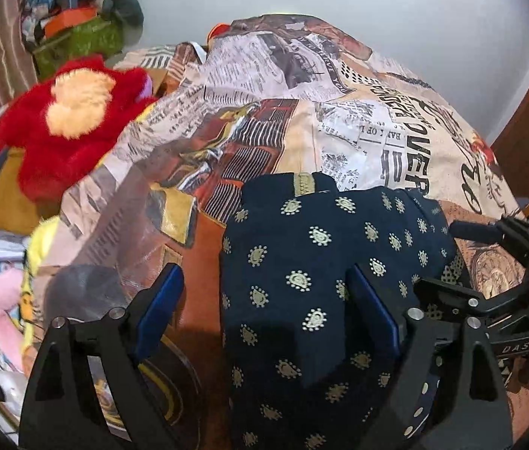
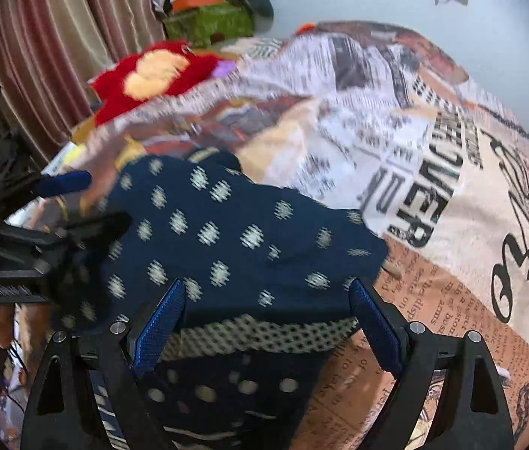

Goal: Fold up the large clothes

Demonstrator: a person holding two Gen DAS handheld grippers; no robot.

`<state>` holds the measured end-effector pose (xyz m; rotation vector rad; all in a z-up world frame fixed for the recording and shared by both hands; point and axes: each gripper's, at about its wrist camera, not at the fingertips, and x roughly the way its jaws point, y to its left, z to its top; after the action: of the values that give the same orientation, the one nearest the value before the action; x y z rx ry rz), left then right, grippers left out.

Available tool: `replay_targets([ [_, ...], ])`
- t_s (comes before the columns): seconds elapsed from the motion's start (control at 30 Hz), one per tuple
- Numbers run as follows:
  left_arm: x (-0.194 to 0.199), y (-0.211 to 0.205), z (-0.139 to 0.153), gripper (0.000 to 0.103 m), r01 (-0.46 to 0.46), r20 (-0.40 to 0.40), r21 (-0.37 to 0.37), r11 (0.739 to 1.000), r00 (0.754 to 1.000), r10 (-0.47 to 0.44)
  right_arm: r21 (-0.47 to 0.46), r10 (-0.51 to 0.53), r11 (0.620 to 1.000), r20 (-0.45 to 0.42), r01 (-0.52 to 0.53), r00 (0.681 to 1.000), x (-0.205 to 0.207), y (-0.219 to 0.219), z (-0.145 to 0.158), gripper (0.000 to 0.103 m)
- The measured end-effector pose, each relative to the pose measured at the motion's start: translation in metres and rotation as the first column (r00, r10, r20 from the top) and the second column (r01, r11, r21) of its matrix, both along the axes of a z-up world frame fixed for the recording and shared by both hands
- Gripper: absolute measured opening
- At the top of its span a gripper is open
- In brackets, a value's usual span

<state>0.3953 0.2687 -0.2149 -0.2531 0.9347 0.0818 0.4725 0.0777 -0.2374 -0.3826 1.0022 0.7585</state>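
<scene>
Navy garment (image 2: 234,232) between spread left hand-held gripper (image 1: 264,311) fingers.

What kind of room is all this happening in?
Most likely a bedroom at home. A navy garment with gold motifs lies on a bed covered by a newspaper-print bedsheet, a red plush toy sits at the bed's edge, and striped curtains hang beside it.
</scene>
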Motion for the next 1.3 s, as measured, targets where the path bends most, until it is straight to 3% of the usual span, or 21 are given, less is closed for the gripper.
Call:
replay_targets([
  [0.13,-0.001,0.005,-0.002,0.094,-0.005,-0.008,-0.014,1.0,1.0,0.005,0.017,-0.015,1.0,-0.04,0.016,0.999,0.008,-0.016,-0.003,0.09],
  [0.4,-0.028,-0.002,0.024,0.093,-0.029,-0.017,0.159,0.987,0.999,0.033,0.017,-0.094,0.995,-0.051,0.095,0.994,0.008,-0.054,0.015,0.09],
  [0.57,-0.06,-0.003,0.062,0.093,-0.053,0.049,0.161,0.986,0.998,0.045,0.021,-0.113,0.993,0.022,0.112,0.993,-0.011,-0.076,0.047,0.09],
  [0.73,-0.098,-0.016,0.119,0.093,-0.076,0.181,0.164,0.983,0.982,0.046,0.125,-0.131,0.985,0.096,0.119,0.987,-0.044,-0.094,0.104,0.09],
  [0.83,-0.126,-0.032,0.158,0.093,-0.077,0.279,0.174,0.982,0.96,0.026,0.215,-0.144,0.971,0.151,0.109,0.978,-0.069,-0.103,0.143,0.09],
  [0.97,-0.17,-0.061,0.206,0.093,-0.078,0.417,0.194,0.978,0.909,-0.01,0.328,-0.152,0.942,0.237,0.069,0.959,-0.107,-0.115,0.193,0.09],
  [1.1,-0.214,-0.09,0.243,0.093,-0.075,0.525,0.205,0.976,0.85,-0.045,0.427,-0.175,0.904,0.354,0.008,0.919,-0.159,-0.13,0.241,0.09],
  [1.3,-0.279,-0.123,0.271,0.093,-0.128,0.665,0.202,0.971,0.746,-0.04,0.536,-0.218,0.842,0.44,-0.06,0.871,-0.225,-0.152,0.278,0.091],
])
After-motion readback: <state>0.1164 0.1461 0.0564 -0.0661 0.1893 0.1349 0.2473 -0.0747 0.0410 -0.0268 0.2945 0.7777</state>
